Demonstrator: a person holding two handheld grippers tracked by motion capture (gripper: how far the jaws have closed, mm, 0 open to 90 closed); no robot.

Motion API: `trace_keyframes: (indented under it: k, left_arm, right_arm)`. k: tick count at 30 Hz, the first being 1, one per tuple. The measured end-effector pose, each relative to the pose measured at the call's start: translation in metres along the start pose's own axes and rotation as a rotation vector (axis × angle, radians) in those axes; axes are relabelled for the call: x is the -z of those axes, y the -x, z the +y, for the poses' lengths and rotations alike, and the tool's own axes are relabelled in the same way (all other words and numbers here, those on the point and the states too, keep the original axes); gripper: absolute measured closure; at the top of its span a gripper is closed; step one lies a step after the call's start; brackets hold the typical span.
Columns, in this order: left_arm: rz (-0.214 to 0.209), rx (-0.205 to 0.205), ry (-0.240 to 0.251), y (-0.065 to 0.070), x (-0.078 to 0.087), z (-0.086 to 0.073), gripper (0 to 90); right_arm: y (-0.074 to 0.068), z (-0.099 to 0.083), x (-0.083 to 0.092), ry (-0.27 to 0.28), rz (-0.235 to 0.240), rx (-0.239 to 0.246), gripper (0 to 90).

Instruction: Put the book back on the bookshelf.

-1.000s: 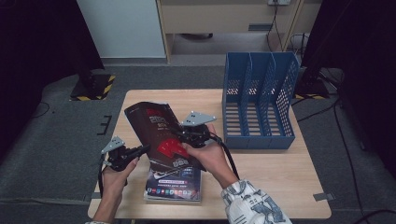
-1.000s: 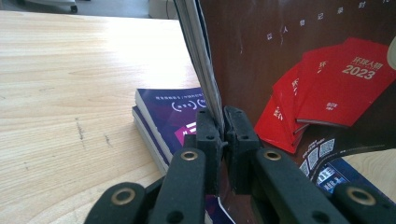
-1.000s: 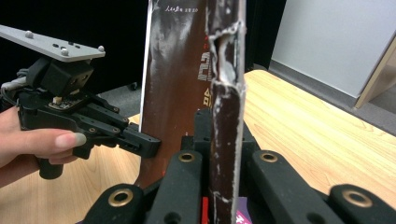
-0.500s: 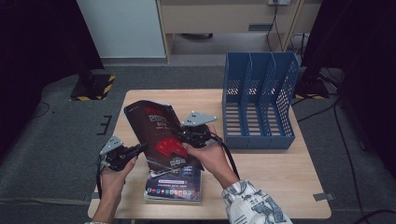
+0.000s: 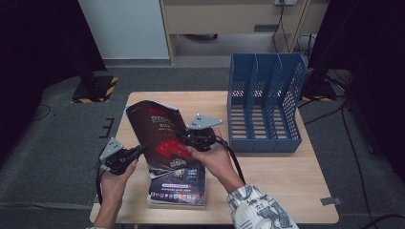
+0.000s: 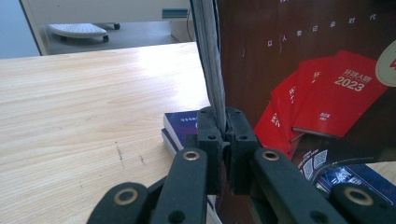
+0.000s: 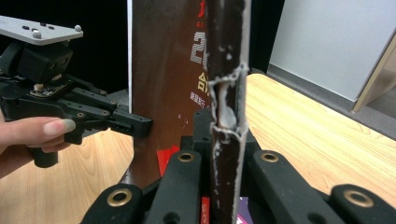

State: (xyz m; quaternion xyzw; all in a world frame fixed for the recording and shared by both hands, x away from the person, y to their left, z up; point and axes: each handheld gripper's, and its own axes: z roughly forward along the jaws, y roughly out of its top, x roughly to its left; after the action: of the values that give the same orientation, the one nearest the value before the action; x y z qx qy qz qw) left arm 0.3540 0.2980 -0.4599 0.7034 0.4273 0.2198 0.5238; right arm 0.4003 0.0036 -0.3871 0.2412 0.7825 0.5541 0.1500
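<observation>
A dark brown magazine (image 5: 160, 131) with red booklets printed on its cover is held tilted above the table between both grippers. My left gripper (image 5: 139, 151) is shut on its left edge; in the left gripper view the jaws pinch the page edges (image 6: 219, 93), with the cover (image 6: 303, 70) to the right. My right gripper (image 5: 190, 142) is shut on the opposite edge, and in the right gripper view the worn spine (image 7: 226, 93) stands clamped between its jaws. The left gripper (image 7: 140, 125) also appears there, gripping the far edge.
A small stack of blue-covered magazines (image 5: 177, 190) lies flat on the wooden table (image 5: 282, 176) under the held one. A blue three-slot file rack (image 5: 263, 102) stands at the table's back right. Grey floor and dark equipment surround the table.
</observation>
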Motion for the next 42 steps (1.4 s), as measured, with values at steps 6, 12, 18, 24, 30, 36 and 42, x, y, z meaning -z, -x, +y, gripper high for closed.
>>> trace_keyframes:
  k: [6, 12, 18, 24, 30, 36, 42]
  left_arm:
    - [0.011, -0.015, 0.011, 0.001, 0.003, 0.002, 86.5]
    - [0.03, -0.035, 0.022, 0.001, 0.006, 0.005, 86.7]
    - [0.045, -0.047, 0.034, 0.001, 0.009, 0.007, 86.8]
    - [0.042, -0.05, 0.037, 0.001, 0.01, 0.007, 86.8]
    - [0.037, -0.056, 0.044, 0.001, 0.01, 0.007, 86.8]
    - [0.033, -0.07, 0.052, 0.003, 0.011, 0.008, 86.8]
    - [0.026, -0.076, 0.058, 0.003, 0.011, 0.008, 86.9]
  right_arm:
    - [0.0, 0.001, 0.002, 0.011, 0.015, -0.004, 84.6]
    - [0.0, 0.001, 0.003, 0.016, 0.026, 0.008, 84.7]
    - [-0.001, 0.001, 0.003, 0.019, 0.032, 0.008, 84.7]
    - [0.0, 0.002, 0.004, 0.024, 0.046, 0.007, 83.2]
    - [-0.002, 0.007, 0.005, 0.019, 0.063, 0.041, 77.7]
    - [-0.001, 0.011, 0.006, 0.023, 0.087, 0.039, 73.7]
    - [-0.001, 0.012, 0.004, 0.021, 0.104, 0.042, 69.2]
